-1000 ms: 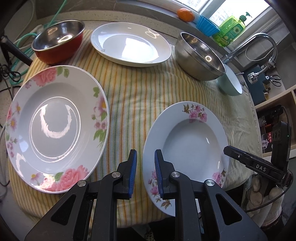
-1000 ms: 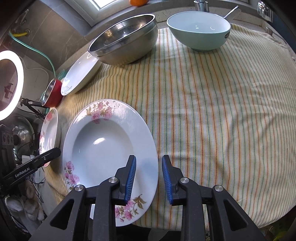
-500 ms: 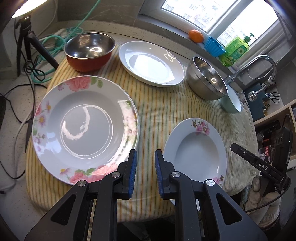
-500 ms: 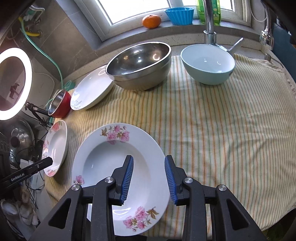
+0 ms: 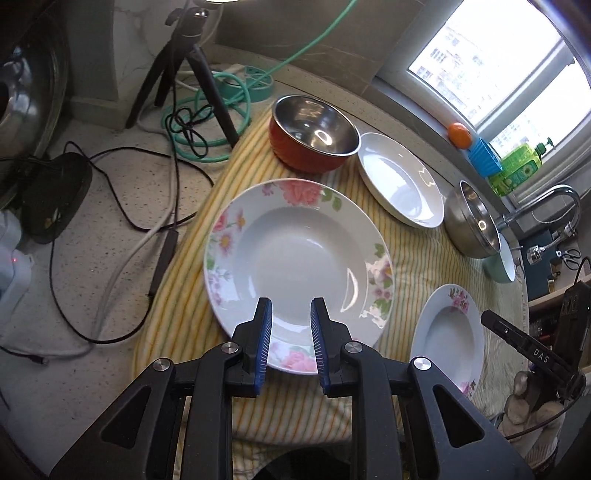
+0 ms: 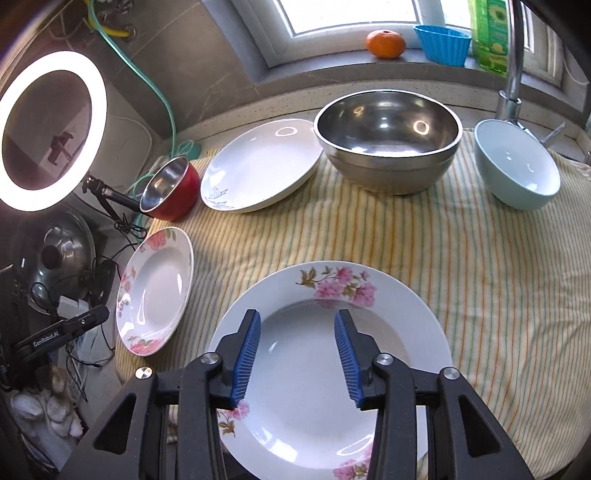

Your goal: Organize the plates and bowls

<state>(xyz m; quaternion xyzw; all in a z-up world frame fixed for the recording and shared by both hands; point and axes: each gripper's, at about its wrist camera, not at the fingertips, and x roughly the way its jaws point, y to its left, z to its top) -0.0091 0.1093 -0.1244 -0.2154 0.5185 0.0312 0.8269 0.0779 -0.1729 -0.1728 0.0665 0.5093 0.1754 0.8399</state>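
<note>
On the striped cloth lie a large flowered plate, also in the right wrist view, a smaller flowered soup plate, and a plain white plate. Behind them stand a red steel bowl, a big steel bowl and a pale green bowl. My left gripper is open and empty over the large plate's near rim. My right gripper is open and empty above the soup plate.
A ring light on a tripod, cables and a green hose crowd the counter at left. A faucet, an orange, a blue cup and a soap bottle line the windowsill.
Both grippers have pulled back and risen. The left has swung left onto the large flowered plate. The right jaws have opened wider over the soup plate.
</note>
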